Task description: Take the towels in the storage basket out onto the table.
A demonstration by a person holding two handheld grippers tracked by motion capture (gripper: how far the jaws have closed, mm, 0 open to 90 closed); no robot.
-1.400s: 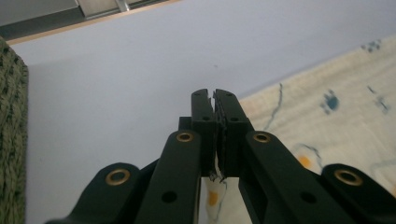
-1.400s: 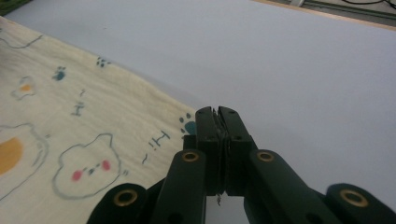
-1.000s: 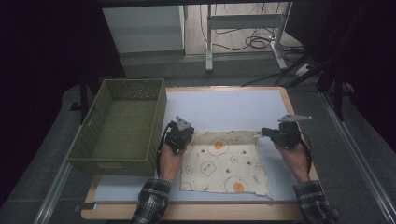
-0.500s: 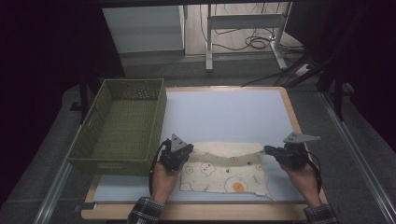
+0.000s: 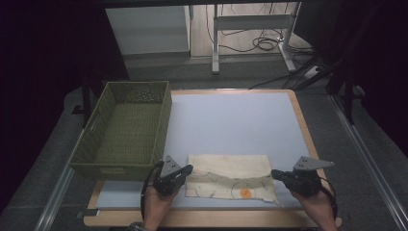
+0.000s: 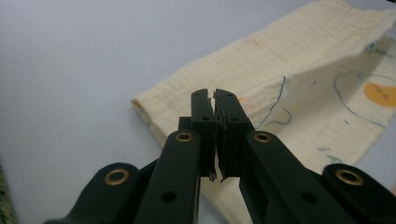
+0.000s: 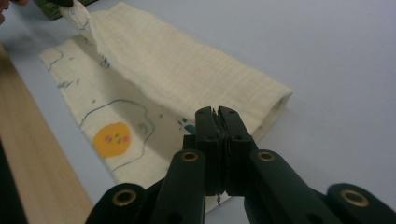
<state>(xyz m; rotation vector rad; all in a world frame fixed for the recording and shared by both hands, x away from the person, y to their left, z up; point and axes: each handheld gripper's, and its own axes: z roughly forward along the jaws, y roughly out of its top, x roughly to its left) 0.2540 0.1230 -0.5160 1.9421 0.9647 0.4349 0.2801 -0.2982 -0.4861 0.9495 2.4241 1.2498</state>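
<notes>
A green woven basket [image 5: 126, 130] stands on the left side of the table, its right wall overlapping the left edge of the pale blue mat [image 5: 235, 125]. The basket sits upright, and a handle slot shows in its left wall. The mat covers most of the wooden tabletop [image 5: 308, 130], whose light wood border shows along the right and near edges. The table rests on grey carpeted flooring [image 5: 365, 163]. Beyond the far edge stands a white metal frame [image 5: 250, 24], with black cables [image 5: 262, 44] coiled on the wooden floor between its legs. A white cabinet [image 5: 146, 29] stands to the left of that frame.
</notes>
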